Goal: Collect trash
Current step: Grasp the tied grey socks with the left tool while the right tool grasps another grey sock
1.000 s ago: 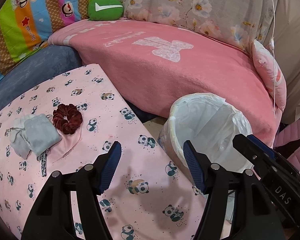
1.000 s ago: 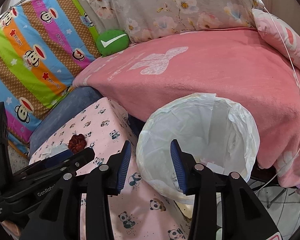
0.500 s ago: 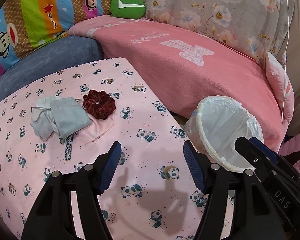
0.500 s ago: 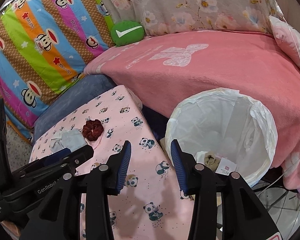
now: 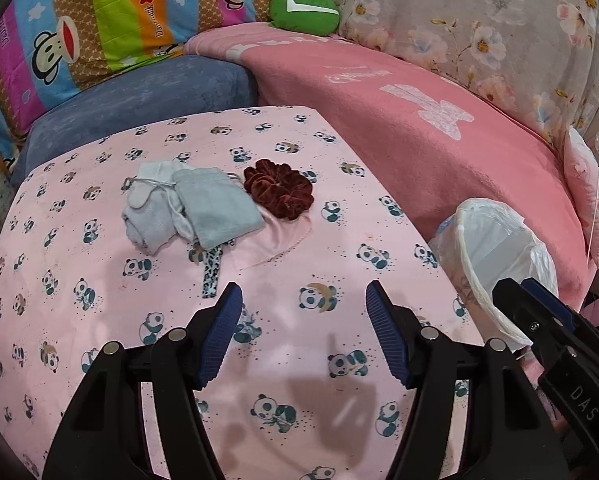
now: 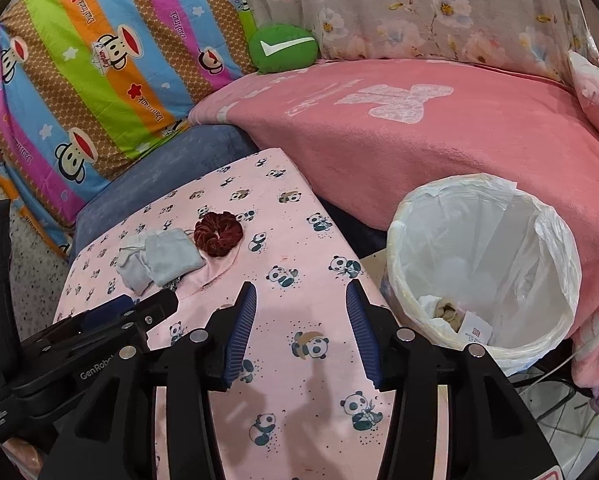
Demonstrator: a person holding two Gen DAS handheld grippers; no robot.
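My jaws: left gripper [image 5: 303, 300] and right gripper [image 6: 301, 300] both wide, empty.
Next grab: gray pouch [image 5: 215, 210], frame centre; I pinch an edge, then bin [image 6: 483, 264].

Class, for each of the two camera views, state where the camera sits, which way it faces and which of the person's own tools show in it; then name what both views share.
Left wrist: sits on the left gripper, facing forward over the panda-print table toward the scrunchie and grey pouches; the right gripper shows at right.
Right wrist: sits on the right gripper, facing the table edge and the lined trash bin; the left gripper shows at left.
Shared: table, scrunchie, pouches, bin, pink blanket, green cushion.
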